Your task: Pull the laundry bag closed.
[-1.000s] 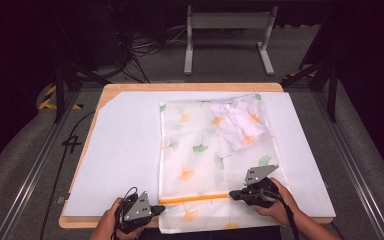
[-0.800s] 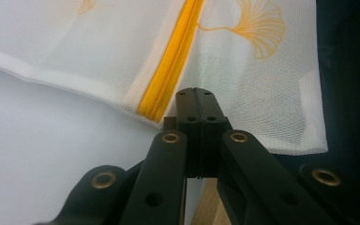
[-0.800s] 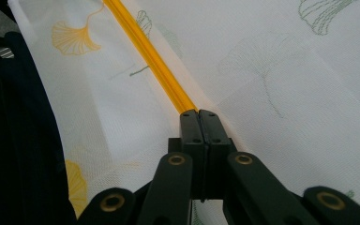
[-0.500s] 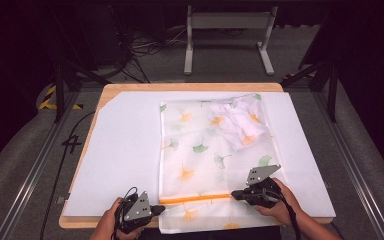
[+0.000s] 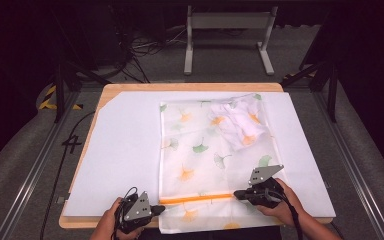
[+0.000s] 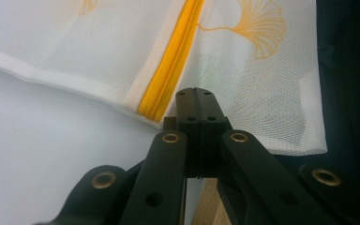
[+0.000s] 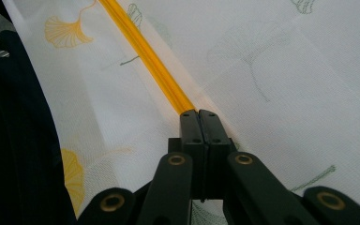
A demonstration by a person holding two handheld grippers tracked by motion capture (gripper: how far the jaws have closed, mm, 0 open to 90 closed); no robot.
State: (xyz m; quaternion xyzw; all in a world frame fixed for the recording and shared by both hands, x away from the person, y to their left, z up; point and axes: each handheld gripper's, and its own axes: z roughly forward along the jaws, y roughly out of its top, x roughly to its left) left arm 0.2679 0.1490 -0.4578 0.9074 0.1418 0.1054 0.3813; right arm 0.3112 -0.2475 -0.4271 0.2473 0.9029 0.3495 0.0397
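risk 1: right gripper (image 7: 199,112) could slip off the zipper (image 7: 143,51). Mesh bag (image 5: 215,160) is thin, and a pull along the track would bunch it.
risk 2: left gripper (image 6: 195,91) grips the bag edge just beside the zipper's end; a weak hold lets the whole bag slide over the desk (image 5: 120,145).
fingers: both pairs clenched. Right looks clamped at the zipper's end, likely on the pull; left on mesh.
bag position: spreads ahead of both fingers, zipper running between them; near hem overhangs the desk edge.

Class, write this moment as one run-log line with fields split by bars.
left claw: shut at mesh laundry bag edge | right claw: shut at orange zipper end | bag: flat on white sheet
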